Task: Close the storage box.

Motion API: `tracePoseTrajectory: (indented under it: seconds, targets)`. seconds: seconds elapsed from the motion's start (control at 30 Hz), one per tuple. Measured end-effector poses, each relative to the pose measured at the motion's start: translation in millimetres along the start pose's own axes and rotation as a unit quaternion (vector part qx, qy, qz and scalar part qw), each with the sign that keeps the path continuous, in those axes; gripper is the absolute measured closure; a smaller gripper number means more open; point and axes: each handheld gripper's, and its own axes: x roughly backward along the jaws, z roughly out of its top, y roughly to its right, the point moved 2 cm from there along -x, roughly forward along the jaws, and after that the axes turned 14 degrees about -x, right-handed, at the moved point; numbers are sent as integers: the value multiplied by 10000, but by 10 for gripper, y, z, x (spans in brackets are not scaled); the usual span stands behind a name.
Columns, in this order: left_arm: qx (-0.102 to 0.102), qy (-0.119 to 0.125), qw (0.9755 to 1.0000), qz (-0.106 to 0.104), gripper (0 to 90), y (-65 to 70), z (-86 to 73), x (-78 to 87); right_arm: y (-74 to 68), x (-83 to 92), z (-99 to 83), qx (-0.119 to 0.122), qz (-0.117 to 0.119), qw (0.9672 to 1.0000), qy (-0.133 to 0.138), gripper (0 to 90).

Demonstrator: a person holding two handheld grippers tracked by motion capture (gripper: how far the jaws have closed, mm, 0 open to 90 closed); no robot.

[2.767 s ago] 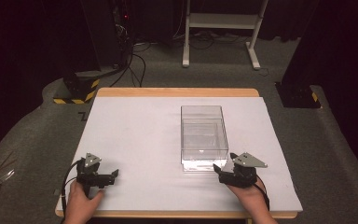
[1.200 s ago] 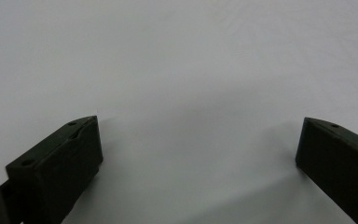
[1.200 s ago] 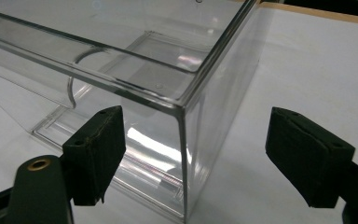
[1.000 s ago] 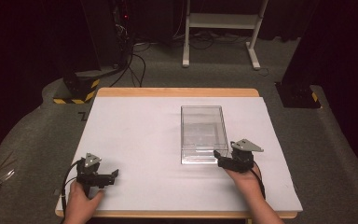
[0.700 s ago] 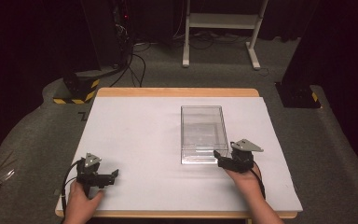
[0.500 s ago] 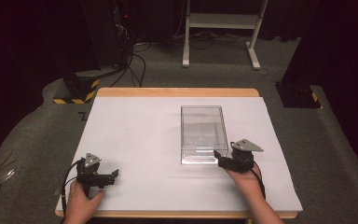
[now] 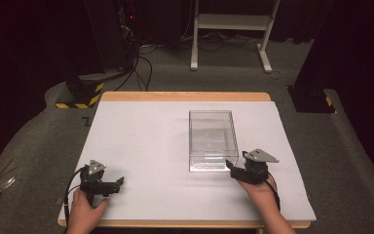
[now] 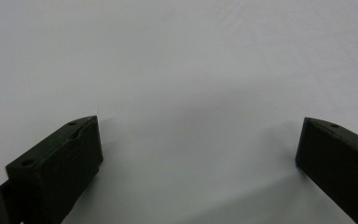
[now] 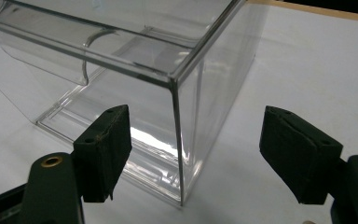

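A clear plastic box [image 7: 213, 139] with no lid stands on the white table top [image 7: 146, 141], right of the middle. My right gripper [image 7: 232, 166] sits at the box's near right corner. In the right gripper view, that corner edge of the box [image 9: 177, 140] stands between the jaws of the right gripper [image 9: 196, 140]. They have just been closing, and the pads are still apart from the walls. My left gripper [image 7: 119, 182] rests near the table's front left with its jaws wide open over bare table [image 8: 198, 135].
A wooden edge [image 7: 185, 96] runs along the table's far side. Beyond it on the dark carpet are a white metal stand [image 7: 231, 34], cables, and a yellow-and-black striped base [image 7: 78, 95]. The box holds nothing that I can see.
Since the earliest frame my right gripper has moved forward to the box's near right corner. Over the last second nothing visibly shifts in the high view. The left hand has stayed put.
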Motion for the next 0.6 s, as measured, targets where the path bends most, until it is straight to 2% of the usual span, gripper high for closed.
tracePoseTrajectory:
  seconds: [0.17, 0.6]
  targets:
    - [0, 0, 10000, 0, 6, 0, 0, 0, 40, 47, -38, -36, -25, 10000, 13, 257]
    - [1, 1, 10000, 1, 6, 0, 0, 0, 247, 172, -193, -113, -229, 9997, -51, 262]
